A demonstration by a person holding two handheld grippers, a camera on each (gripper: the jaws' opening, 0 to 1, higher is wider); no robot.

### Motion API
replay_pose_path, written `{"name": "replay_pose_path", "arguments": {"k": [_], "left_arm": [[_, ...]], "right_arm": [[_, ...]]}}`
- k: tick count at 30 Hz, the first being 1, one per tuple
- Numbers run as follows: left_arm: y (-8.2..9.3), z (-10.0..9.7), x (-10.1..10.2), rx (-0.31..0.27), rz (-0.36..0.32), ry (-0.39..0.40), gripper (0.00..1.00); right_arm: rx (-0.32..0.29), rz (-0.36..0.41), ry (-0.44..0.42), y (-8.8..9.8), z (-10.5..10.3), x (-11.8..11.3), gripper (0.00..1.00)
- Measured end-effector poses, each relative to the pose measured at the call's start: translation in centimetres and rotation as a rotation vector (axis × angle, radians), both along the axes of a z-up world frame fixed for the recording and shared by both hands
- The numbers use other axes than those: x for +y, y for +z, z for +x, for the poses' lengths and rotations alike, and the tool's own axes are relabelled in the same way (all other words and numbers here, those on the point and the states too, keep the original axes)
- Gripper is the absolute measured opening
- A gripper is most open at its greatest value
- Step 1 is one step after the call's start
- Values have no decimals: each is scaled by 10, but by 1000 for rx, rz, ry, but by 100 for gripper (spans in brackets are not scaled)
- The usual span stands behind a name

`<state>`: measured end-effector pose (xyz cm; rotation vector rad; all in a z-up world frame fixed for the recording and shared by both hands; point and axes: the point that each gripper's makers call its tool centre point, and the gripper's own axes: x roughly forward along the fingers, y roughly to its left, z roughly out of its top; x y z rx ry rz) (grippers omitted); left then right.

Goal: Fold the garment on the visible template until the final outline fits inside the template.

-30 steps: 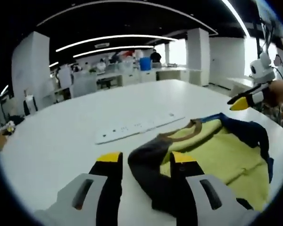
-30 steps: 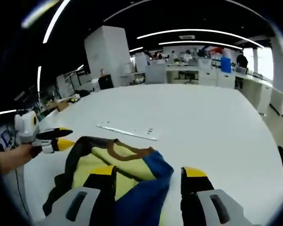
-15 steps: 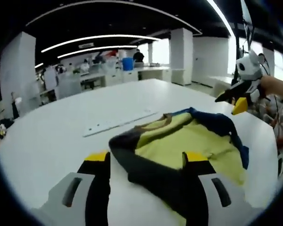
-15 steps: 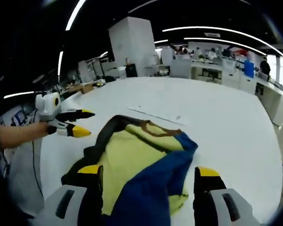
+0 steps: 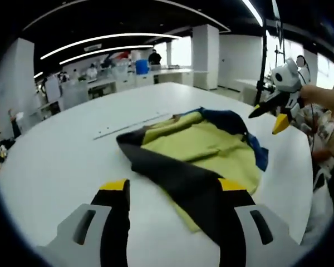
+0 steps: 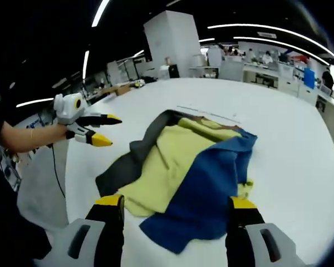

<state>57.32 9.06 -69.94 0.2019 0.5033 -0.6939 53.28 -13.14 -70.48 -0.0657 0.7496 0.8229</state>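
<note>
Garment (image 6: 189, 167): soft matt cloth. Table (image 5: 55, 156): smooth, slightly glossy white surface.

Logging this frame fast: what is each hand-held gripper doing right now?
Left hand-held gripper: open, holding nothing, above the garment.
Right hand-held gripper: open, holding nothing.

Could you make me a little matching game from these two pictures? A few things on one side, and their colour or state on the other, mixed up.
Things:
1. left hand-held gripper
2. garment's middle panel
3. garment's sleeve nearest the right hand-held gripper
4. table
5. garment's sleeve on the far side in the right gripper view

Colour or state:
A. blue
B. white, bearing the garment
C. open, off the cloth
D. yellow-green
E. dark grey

Pairs: 1-C, 2-D, 3-A, 4-B, 5-E
</note>
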Motion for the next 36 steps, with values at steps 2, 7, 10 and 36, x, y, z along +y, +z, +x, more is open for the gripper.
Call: {"name": "replay_pose_path", "arguments": {"k": [2,7,10,36], "left_arm": [[-4,-10,-2,11,-7,2,58],[-14,-29,-10,36,-11,2,56],[-20,-37,-14,45,-24,9,55],[-75,-79,-7,181,65,145,34]], "right_arm": [[17,16,28,-4,-11,4,70],[37,9,69,-16,-30,11,66],[35,-9,71,-25,-35,12,64],[-67,-278,74,-73,-40,8,30]]}}
